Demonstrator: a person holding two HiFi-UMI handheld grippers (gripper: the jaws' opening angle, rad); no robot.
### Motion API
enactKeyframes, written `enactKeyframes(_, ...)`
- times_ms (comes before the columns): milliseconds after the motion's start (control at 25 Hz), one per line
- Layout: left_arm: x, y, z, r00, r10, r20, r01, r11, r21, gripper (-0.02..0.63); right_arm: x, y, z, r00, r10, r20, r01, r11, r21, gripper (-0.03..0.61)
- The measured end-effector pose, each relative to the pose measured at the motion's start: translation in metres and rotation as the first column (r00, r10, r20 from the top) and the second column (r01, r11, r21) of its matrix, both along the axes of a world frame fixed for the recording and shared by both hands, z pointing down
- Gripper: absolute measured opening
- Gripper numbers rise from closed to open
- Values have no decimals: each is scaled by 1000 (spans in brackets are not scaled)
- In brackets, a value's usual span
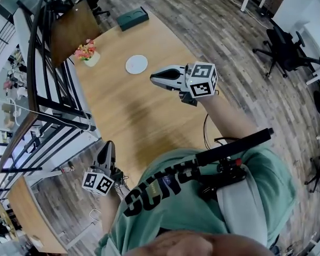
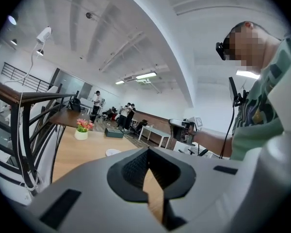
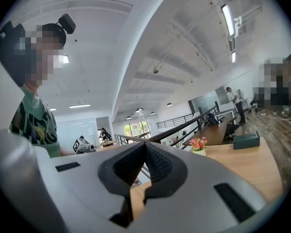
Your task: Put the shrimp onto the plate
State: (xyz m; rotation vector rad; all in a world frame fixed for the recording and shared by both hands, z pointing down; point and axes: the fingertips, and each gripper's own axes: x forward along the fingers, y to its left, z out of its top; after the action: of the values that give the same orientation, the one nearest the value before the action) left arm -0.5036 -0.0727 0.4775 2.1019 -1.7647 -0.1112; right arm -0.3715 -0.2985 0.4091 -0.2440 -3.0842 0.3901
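From the head view, a long wooden tabletop runs away from the person, whose green shirt fills the lower edge. A white plate lies flat towards the far part of the tabletop, with a pot of pink flowers near it by the railing side and a dark green box at the far end. The shrimp cannot be made out in any view. The right hand-held gripper hangs over the tabletop's right edge, pointing towards the plate but apart from it. The left hand-held gripper is low at the left, off the near corner of the tabletop beside a dark metal railing. In the left gripper view, the ribbed pads meet at their tips with nothing between them. Past them the plate, the flowers and the box show small on the tabletop, the right hand-held gripper hangs at the right, and a few people stand far back in the room. In the right gripper view, that hand-held gripper's jaws are likewise together and empty. The flowers and the box sit at the right on the tabletop, and the left hand-held gripper's marker cube shows at the left.
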Motion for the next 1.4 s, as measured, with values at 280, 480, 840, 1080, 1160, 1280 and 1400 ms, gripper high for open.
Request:
enactKeyframes(280,131,-45,-38,999,36,-35,-33,997,68,5,118,-11,1,999,-41,9,41,999,-29,6)
enactKeyframes(480,203,-60,-45,998,55,-27,-53,997,59,5,193,-11,19,998,-63,-1,63,997,-50,6)
enactKeyframes(840,230,-46,-47,998,55,10,-56,998,39,5,227,14,40,996,-91,15,92,992,-86,6)
enactKeyframes(1080,192,-10,-52,997,72,9,-73,993,91,5,190,59,27,995,-95,-9,94,995,-46,6)
enactKeyframes(1160,169,12,-55,998,67,13,-68,992,105,5,169,80,18,996,-91,-13,91,995,-33,6)
enactKeyframes(1280,128,47,-59,998,55,33,-58,991,117,5,134,116,5,995,-99,-6,98,995,-17,6)
enactKeyframes(1400,89,79,-59,998,48,48,-54,991,123,5,100,147,-5,996,-92,2,92,996,-10,6)
